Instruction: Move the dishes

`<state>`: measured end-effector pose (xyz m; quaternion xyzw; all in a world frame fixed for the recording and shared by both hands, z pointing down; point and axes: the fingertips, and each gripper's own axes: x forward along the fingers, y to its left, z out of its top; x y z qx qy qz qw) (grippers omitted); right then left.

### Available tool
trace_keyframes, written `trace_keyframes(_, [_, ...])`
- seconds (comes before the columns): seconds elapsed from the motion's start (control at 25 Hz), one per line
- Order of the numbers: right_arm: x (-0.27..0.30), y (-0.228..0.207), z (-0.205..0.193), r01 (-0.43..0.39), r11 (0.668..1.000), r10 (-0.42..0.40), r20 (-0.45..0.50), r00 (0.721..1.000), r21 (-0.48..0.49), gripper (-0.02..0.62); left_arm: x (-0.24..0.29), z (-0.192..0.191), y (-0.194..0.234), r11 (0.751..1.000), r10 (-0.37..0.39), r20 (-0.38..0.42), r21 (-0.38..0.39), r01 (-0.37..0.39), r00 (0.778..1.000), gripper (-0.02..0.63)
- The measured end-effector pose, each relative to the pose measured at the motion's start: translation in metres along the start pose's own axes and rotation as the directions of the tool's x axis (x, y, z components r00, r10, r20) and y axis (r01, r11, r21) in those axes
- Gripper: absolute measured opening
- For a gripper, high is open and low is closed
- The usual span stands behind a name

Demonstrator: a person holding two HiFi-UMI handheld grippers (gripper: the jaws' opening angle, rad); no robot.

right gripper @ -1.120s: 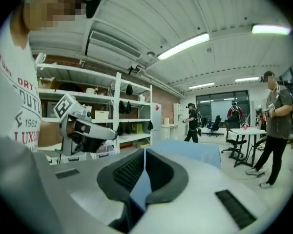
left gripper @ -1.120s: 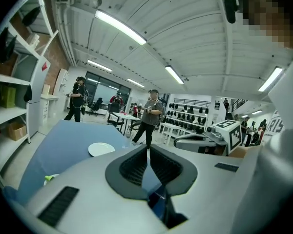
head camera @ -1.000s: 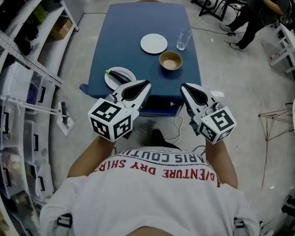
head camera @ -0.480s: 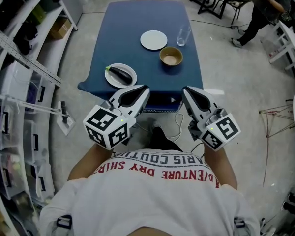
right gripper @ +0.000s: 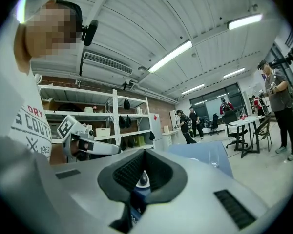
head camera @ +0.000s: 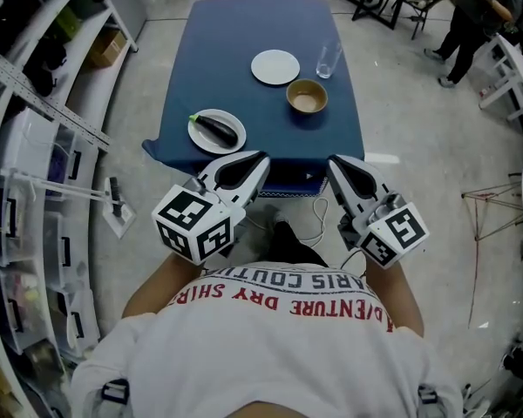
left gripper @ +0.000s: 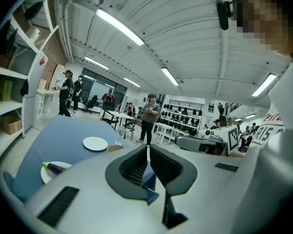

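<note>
Just short of the table's (head camera: 235, 42) near edge, the left gripper (head camera: 260, 158) and right gripper (head camera: 332, 162) hover, jaws pressed together on nothing. At the table's near-left corner sits a white plate (head camera: 209, 144) carrying an eggplant (head camera: 216, 129). Farther in, toward its right side, are a tan bowl (head camera: 306, 97), then an empty plate (head camera: 275, 66) and a clear glass (head camera: 327, 59). The dishes look rigid, slick and breakable, so pinch each by its rim. Keep the loaded plate level, since the eggplant could roll.
</note>
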<state>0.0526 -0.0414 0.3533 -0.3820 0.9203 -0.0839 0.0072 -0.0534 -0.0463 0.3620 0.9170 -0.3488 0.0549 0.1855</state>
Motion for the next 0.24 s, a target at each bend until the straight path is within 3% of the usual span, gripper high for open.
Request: trace_keyframes(0.24, [0.0061,-0.0023,-0.0104,0.009,1.000,-0.009,-0.021,1.000,0.002,0.023,-0.0006,-0.0036,0.0086,1.000,0.005,-0.006,-0.004,-0.005,1.000,0.040])
